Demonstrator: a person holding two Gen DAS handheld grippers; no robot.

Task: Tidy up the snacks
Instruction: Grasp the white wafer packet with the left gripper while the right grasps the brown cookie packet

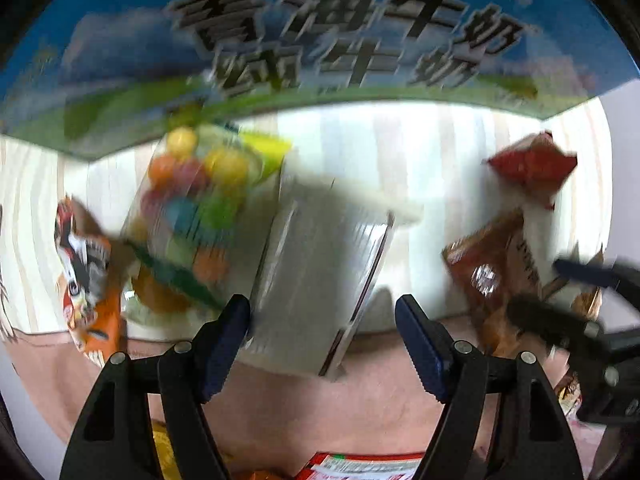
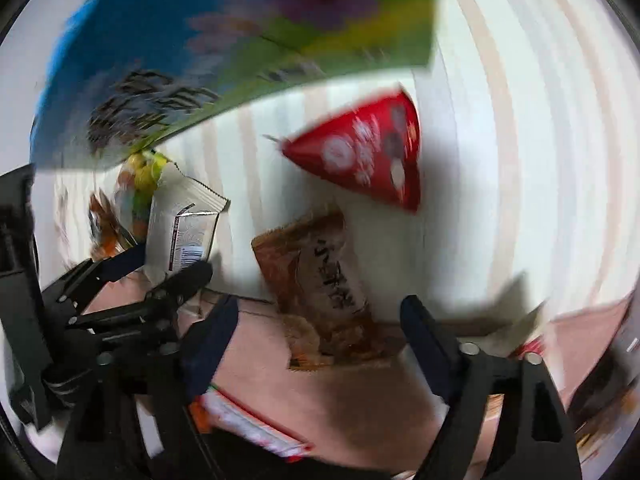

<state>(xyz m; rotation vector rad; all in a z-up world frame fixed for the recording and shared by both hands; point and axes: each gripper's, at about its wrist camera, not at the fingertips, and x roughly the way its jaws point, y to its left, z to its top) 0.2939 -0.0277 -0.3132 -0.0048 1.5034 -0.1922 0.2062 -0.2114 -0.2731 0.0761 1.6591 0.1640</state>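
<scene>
While both tools point down over a pale wood-striped desk (image 1: 400, 148) strewn with packets, the step in hand looks like the reach for a first pair of snacks, one per hand. The left tool (image 1: 322, 338) stands spread astride a silver-white foil packet (image 1: 320, 264) lying slantwise; its left pad seems to brush the packet's edge while the right pad stands clear, so nothing is pinched yet. The right tool (image 2: 316, 334) is likewise spread, with a brown printed snack packet (image 2: 320, 280) between its pads and untouched by either. In my judgement the next move calls for each tool to settle lower, centre on its packet and press together across the narrow side before lifting toward wherever the snacks are to be gathered; the frames do not show that place clearly. Counting what lies here: one silver-white packet in the middle, one clear bag of coloured round sweets (image 1: 192, 216) just left of it, one orange cartoon-printed packet (image 1: 88, 276) at far left, one brown packet to the right, one red triangular packet (image 2: 364, 152) beyond it, and one large blue-and-green milk carton box (image 1: 320, 40) at the far side. More wrappers show near the bottom edges, too blurred to count.
</scene>
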